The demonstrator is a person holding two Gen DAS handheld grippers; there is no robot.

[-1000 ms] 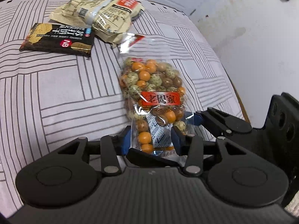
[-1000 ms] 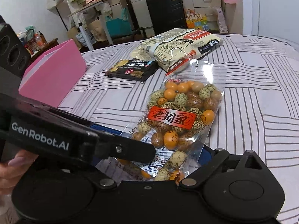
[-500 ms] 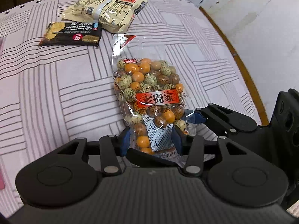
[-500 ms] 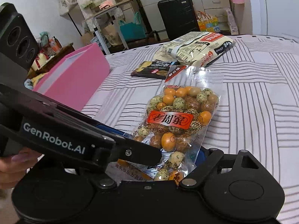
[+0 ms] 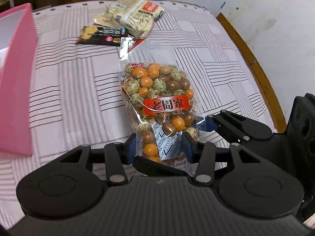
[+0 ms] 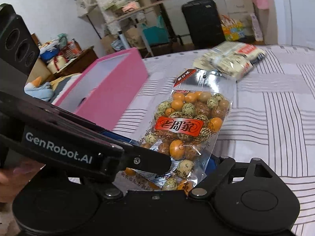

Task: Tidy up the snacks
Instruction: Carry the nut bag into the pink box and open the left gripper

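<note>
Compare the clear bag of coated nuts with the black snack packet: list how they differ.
The clear bag of coated nuts is see-through, showing orange and speckled balls; the black snack packet is opaque. The nut bag is held by its bottom end in the left tongs; the black packet lies flat and ungripped on the striped cloth. The nut bag bulges; the packet is thin. Both are sealed snacks.

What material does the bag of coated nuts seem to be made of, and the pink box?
Bag of coated nuts: thin clear plastic film, glossy; the nuts show through it, and it wrinkles and glints under the light. Pink box: probably matte cardboard or paperboard; flat stiff walls, sharp edges, no shine, a pale inner face. Thin plastic cannot be ruled out.
</note>
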